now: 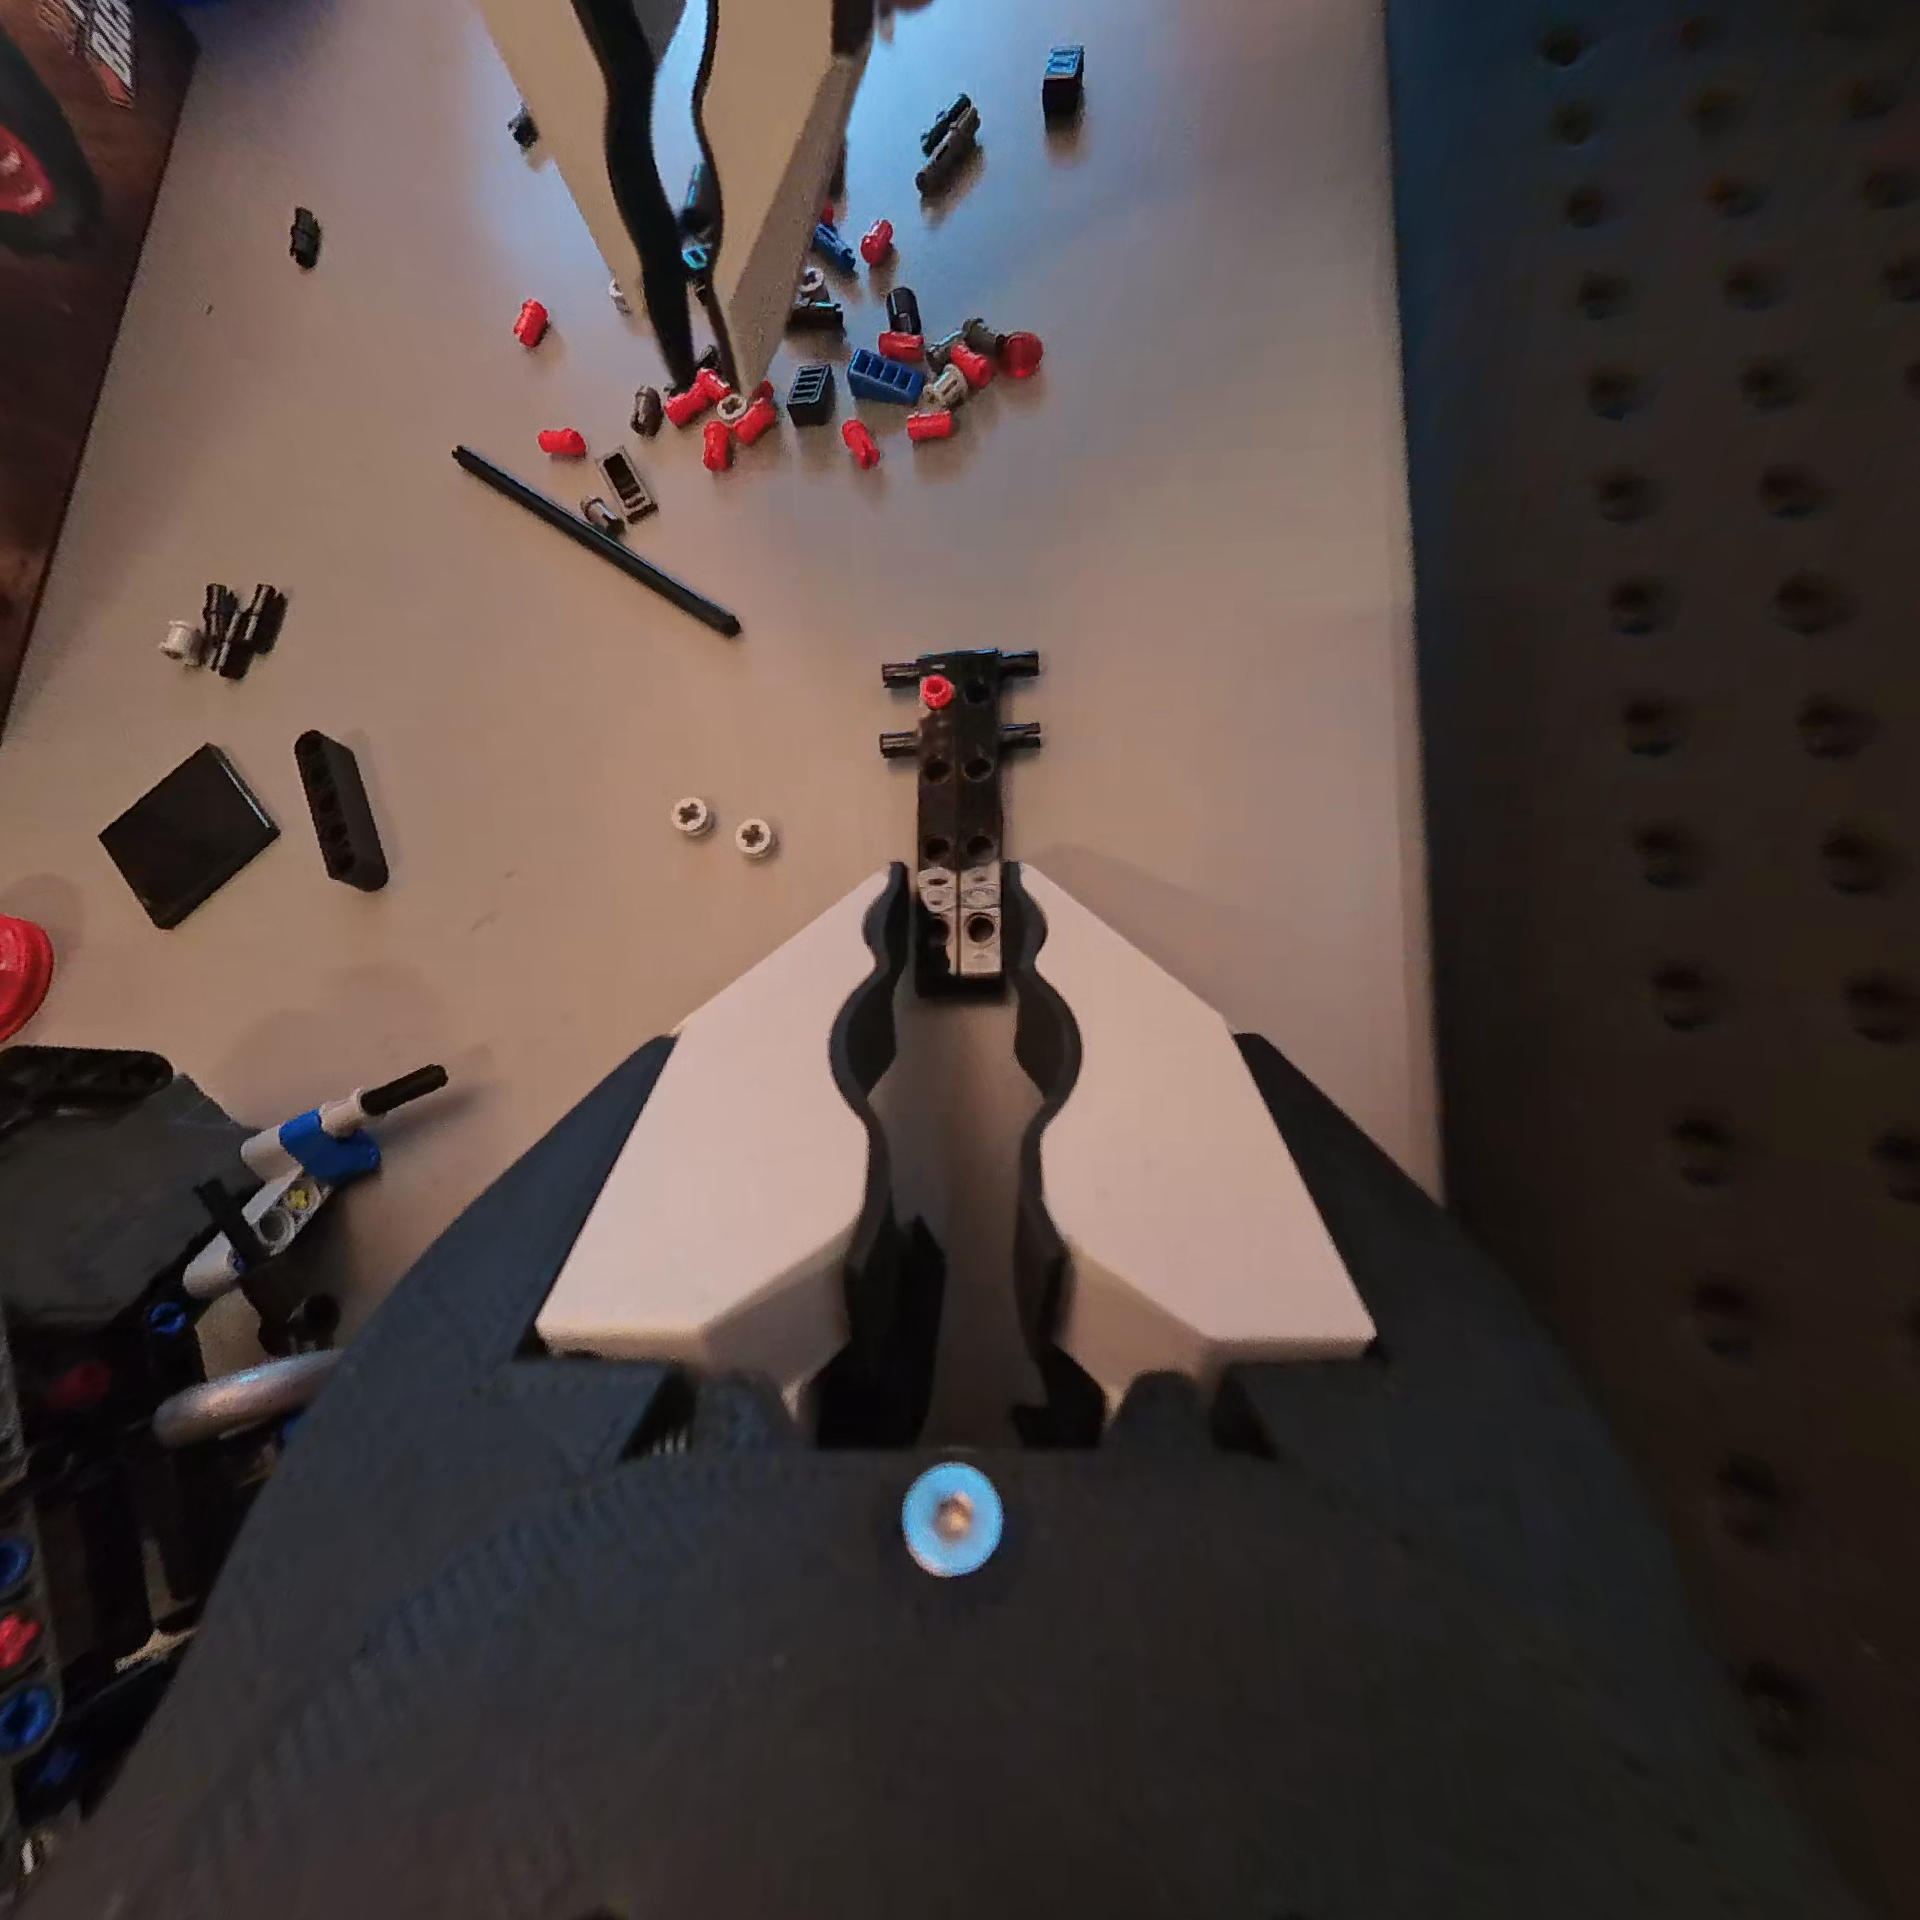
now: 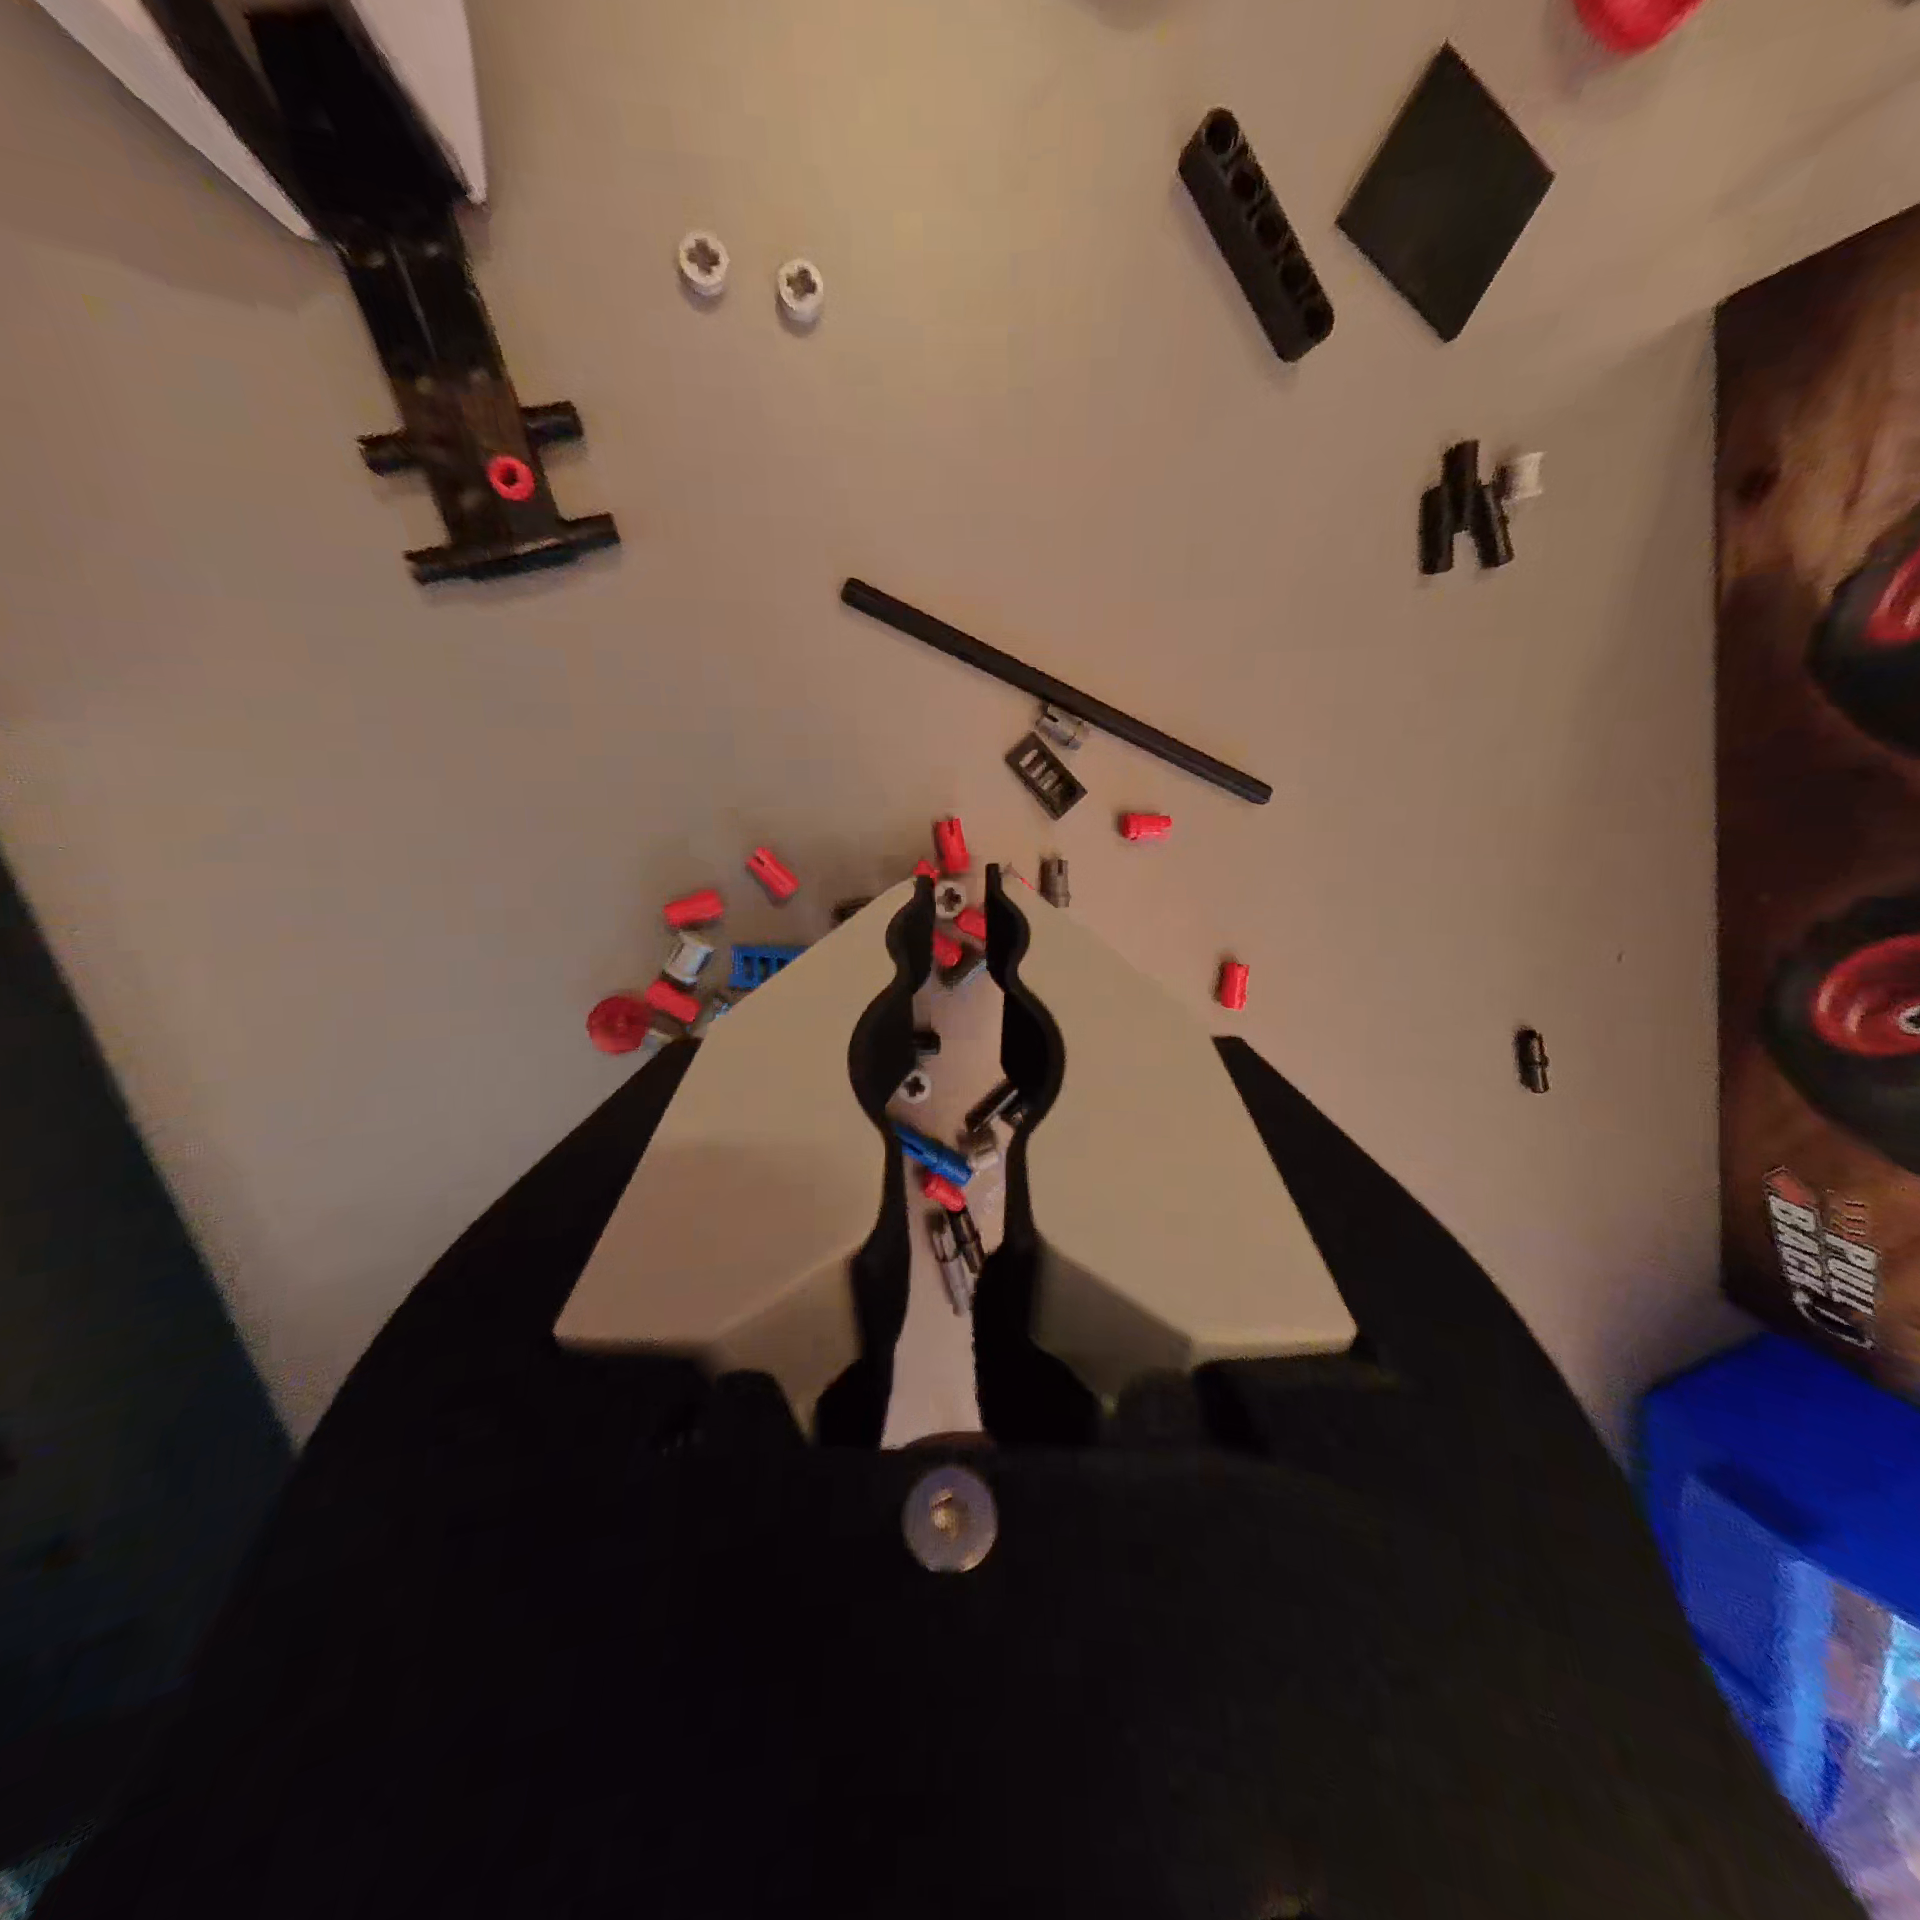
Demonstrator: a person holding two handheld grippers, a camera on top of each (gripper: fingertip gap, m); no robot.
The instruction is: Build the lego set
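Note:
My left gripper [image 1: 958, 883] is shut on a black beam assembly [image 1: 961, 790] with a red pin [image 1: 938, 689] near its far end and black pins sticking out both sides. It holds it above the table. The same assembly [image 2: 473, 447] shows at the upper left of the right wrist view, held by the left gripper. My right gripper [image 2: 956, 883] is open a little, with its tips down over a pile of small red, grey, blue and black pins [image 2: 951, 945]. Nothing is clamped between its fingers. In the left wrist view it [image 1: 717, 358] stands over the same pile [image 1: 831, 384].
On the table lie a long black axle [image 2: 1055, 691], two white bushes [image 2: 753, 272], a black beam [image 2: 1252, 234], a black square tile [image 2: 1444, 192] and black connectors [image 2: 1465, 509]. The set's box [image 2: 1829, 790] is at the right. A partly built model [image 1: 125, 1351] sits at the left wrist view's lower left. A dark pegboard [image 1: 1683, 727] is on its right. Some 12 cm of space lies between my two pairs of fingers. To reach the long black axle [image 2: 1055, 691] in a straight line is about 4 cm for my right fingers, about 12 cm for my left. Look for it in the left wrist view [image 1: 601, 539] too.

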